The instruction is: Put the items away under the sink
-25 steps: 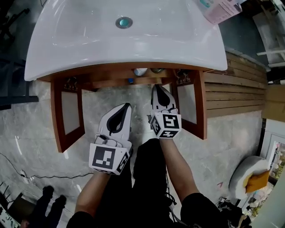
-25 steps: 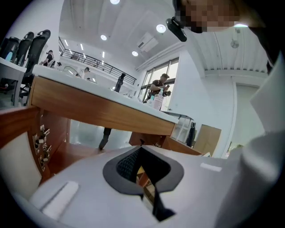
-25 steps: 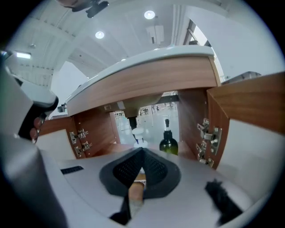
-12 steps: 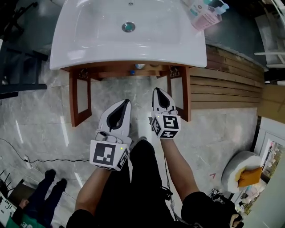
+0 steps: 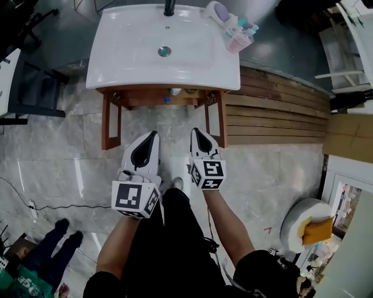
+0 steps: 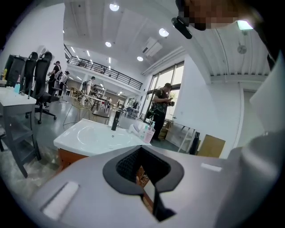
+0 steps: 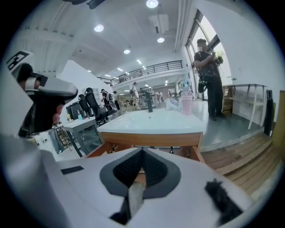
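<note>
The white sink [image 5: 128, 70] sits on a wooden cabinet whose two doors [image 5: 111, 122] hang open. Small items [image 5: 176, 91] show on the shelf under the basin. On the sink's back right corner stand a pink cup [image 5: 236, 39] with toothbrushes and a white and purple item [image 5: 218, 11]. My left gripper [image 5: 152, 134] and right gripper [image 5: 195, 131] are held side by side in front of the cabinet, above the marble floor. Both are shut with nothing between the jaws. In the gripper views the left gripper [image 6: 141, 149] and the right gripper [image 7: 142, 151] point toward the sink [image 7: 156, 122].
A wooden platform [image 5: 274, 110] lies right of the cabinet. A dark desk and chair [image 5: 29, 87] stand at the left. A white basket with an orange thing [image 5: 309, 224] is at lower right. A person [image 5: 52, 244] stands at lower left, another [image 7: 207, 80] beside the sink.
Both grippers and the head have risen, so the sink looks smaller and farther away. The sink's back edge and faucet came into view. Both grippers stayed shut.
</note>
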`<state>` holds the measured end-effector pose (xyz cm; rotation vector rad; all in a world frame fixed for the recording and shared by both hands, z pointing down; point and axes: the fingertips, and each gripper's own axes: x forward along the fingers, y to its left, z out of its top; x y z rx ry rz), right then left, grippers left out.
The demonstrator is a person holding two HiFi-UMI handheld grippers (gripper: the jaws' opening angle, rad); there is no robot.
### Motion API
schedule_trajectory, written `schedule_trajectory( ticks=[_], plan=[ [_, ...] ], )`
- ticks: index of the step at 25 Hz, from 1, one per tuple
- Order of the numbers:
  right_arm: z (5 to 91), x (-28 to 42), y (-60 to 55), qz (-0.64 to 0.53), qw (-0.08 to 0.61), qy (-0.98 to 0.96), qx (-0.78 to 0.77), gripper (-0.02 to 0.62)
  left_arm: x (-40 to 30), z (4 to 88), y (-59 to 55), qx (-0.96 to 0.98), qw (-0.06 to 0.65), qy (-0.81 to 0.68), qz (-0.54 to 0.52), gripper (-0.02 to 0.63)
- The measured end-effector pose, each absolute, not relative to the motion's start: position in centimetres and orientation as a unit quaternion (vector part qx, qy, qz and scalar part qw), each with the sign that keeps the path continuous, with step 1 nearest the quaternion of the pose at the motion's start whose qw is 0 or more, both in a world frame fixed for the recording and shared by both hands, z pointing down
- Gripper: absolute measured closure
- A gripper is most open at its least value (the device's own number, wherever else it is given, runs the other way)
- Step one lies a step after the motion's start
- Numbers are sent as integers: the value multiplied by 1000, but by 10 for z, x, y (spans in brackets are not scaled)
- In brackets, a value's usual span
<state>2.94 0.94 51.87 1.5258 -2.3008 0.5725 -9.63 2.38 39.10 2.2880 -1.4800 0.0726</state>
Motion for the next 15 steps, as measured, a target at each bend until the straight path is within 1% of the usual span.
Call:
schedule_trajectory(
  ticks=[7, 15],
  plan=[
    [440, 31, 54, 196, 147, -814, 526, 580, -98, 325, 55, 818, 181, -545, 24, 601],
    [348, 35, 89, 175, 118, -828, 520, 580, -95, 275, 93, 820, 171, -546, 24, 601]
  ],
)
